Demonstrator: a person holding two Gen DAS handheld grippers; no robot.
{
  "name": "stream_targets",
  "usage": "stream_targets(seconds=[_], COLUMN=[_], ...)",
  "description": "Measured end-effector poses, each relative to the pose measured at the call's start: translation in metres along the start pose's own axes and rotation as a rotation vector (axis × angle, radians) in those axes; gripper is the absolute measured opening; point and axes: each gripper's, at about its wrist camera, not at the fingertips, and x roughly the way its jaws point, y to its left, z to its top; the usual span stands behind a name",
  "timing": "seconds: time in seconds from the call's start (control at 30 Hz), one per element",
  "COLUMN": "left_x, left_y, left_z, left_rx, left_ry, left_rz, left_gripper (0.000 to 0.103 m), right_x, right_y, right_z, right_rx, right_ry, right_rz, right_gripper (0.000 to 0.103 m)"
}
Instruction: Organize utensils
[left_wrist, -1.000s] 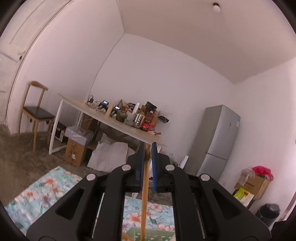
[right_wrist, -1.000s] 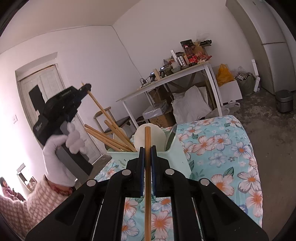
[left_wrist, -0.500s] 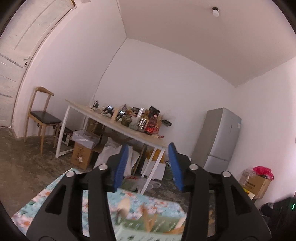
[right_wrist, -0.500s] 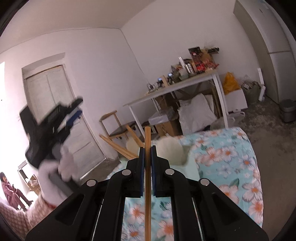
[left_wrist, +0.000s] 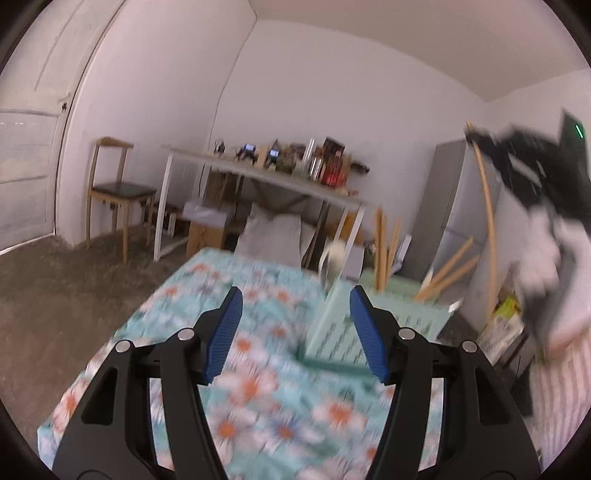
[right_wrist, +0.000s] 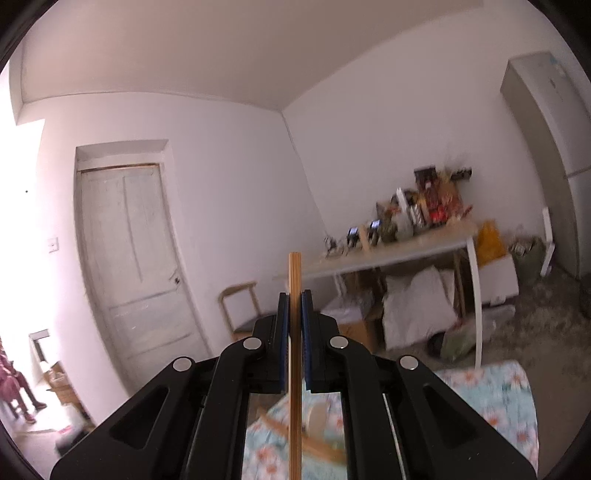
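My left gripper (left_wrist: 295, 291) hovers over the floral cloth, its jaws opening, with nothing between the blue pads. Just beyond its right finger stands a pale green utensil basket (left_wrist: 373, 325), blurred, holding several wooden chopsticks (left_wrist: 382, 251) and a white spoon (left_wrist: 332, 262). My right gripper (left_wrist: 480, 138) shows high at the right in the left wrist view, in a white-gloved hand (left_wrist: 543, 266). It is shut on one wooden chopstick (left_wrist: 489, 229) that hangs down. In the right wrist view that gripper (right_wrist: 294, 295) clamps the chopstick (right_wrist: 294, 273) upright between its pads.
The floral tablecloth (left_wrist: 258, 373) covers the work surface. Behind it stand a cluttered white desk (left_wrist: 258, 177), a wooden chair (left_wrist: 118, 192) and a grey fridge (left_wrist: 450, 206). A white door (right_wrist: 129, 258) is at the left, with a person in the doorway beyond.
The left gripper let go of its chopstick, opened wide and dropped toward the cloth. The right gripper rose with its chopstick, so the basket slid out below its view.
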Motion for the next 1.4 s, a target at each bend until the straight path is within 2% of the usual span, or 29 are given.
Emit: stream_targets(seconds=[0.1, 0.3, 0.53, 0.63, 0.97, 1.2, 1.4], left_x=[-0.003, -0.003, 0.010, 0.012, 0.013, 0.010, 0.004], left_y=[0.010, 0.026, 0.035, 0.034, 0.034, 0.032, 0.029], left_z=[-0.013, -0.025, -0.028, -0.030, -0.030, -0.028, -0.025], left_rx=[0.001, 0.019, -0.006, -0.008, -0.011, -0.010, -0.008], left_ry=[0.034, 0.058, 0.073, 0.079, 0.084, 0.083, 0.071], left_rz=[0.014, 0.037, 0.036, 0.033, 0.037, 0.033, 0.032], left_gripper=[0.057, 0.057, 0.057, 0.057, 0.057, 0.057, 0.058], right_x=[0.022, 0.056, 0.067, 0.072, 0.071, 0.059, 0.031], right_y=[0.002, -0.007, -0.001, 0.004, 0.014, 0.014, 0.023], right_z=[0.000, -0.007, -0.019, -0.027, -0.035, -0.032, -0.024], right_rx=[-0.012, -0.056, -0.141, -0.187, -0.253, -0.232, -0.211], right_ry=[-0.031, -0.066, -0.107, -0.121, -0.150, -0.143, -0.157], right_rz=[-0.049, -0.210, -0.419, -0.461, -0.496, -0.489, -0.447], right_gripper=[0.007, 0.007, 0.007, 0.007, 0.007, 0.008, 0.024])
